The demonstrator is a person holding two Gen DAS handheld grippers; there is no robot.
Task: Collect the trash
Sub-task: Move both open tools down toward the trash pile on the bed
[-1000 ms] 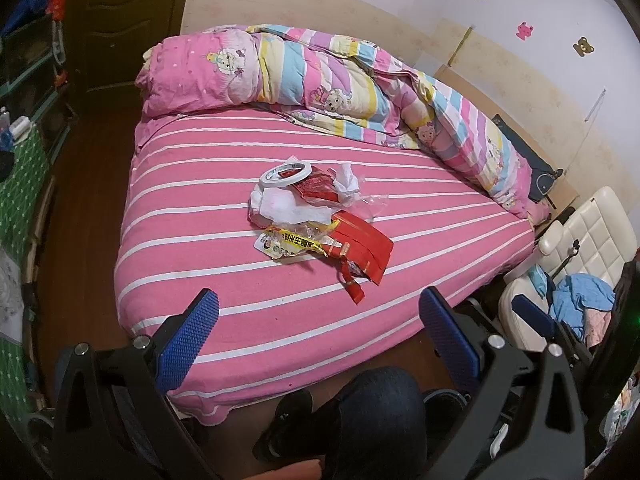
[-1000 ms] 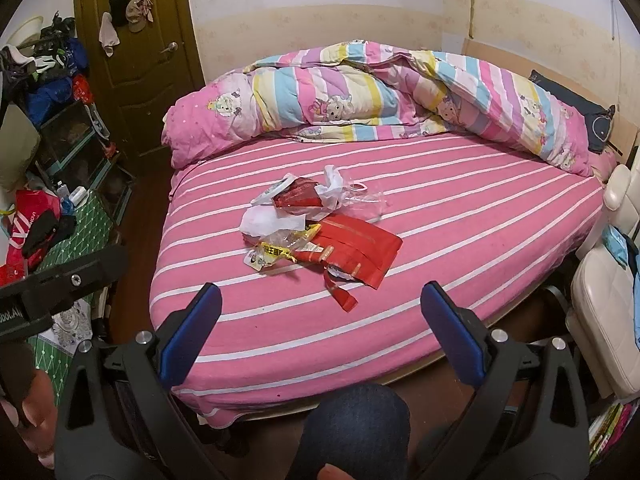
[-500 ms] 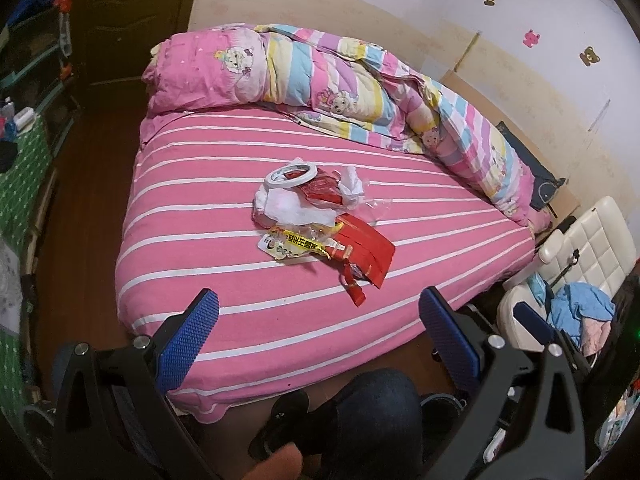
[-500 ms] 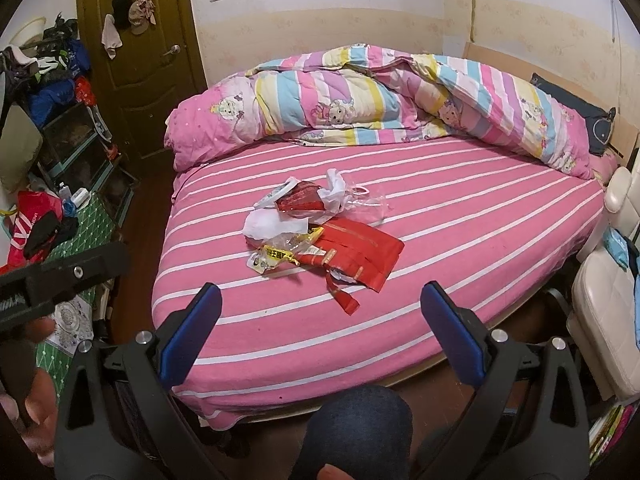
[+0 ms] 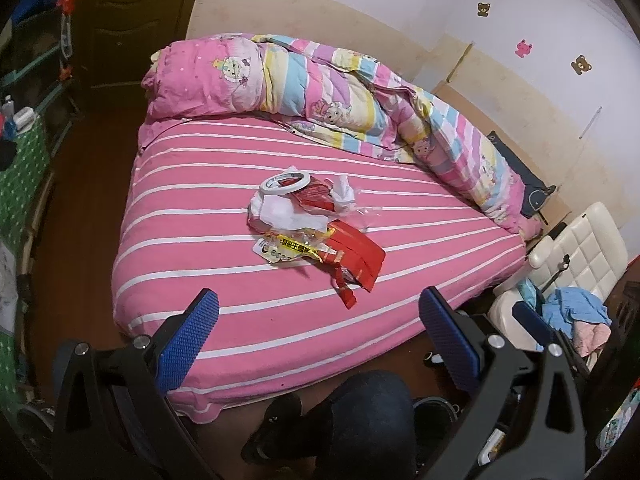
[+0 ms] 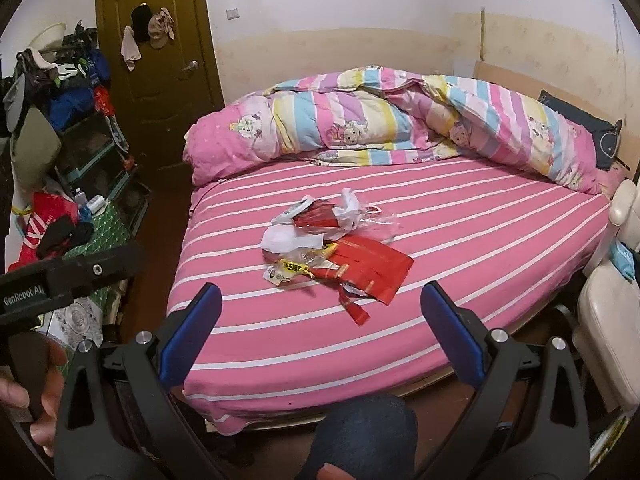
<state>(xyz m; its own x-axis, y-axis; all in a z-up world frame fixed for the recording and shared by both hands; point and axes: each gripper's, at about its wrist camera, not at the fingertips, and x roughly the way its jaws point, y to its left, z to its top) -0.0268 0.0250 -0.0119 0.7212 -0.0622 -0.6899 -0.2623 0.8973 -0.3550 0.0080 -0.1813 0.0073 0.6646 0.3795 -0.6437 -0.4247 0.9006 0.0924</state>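
On the bed (image 5: 248, 280), trash (image 5: 316, 232) lies well beyond both seemingly empty jaws.

Trash pile (image 5: 316, 232) mid-bed (image 5: 224, 280), quilt (image 5: 360, 108) behind.

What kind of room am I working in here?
A bedroom, most likely in a home. A bed with a pink striped sheet fills the view, a rolled cartoon-print quilt lies along its far side, and a wooden door has caps hanging on it. The trash pile sits mid-bed.
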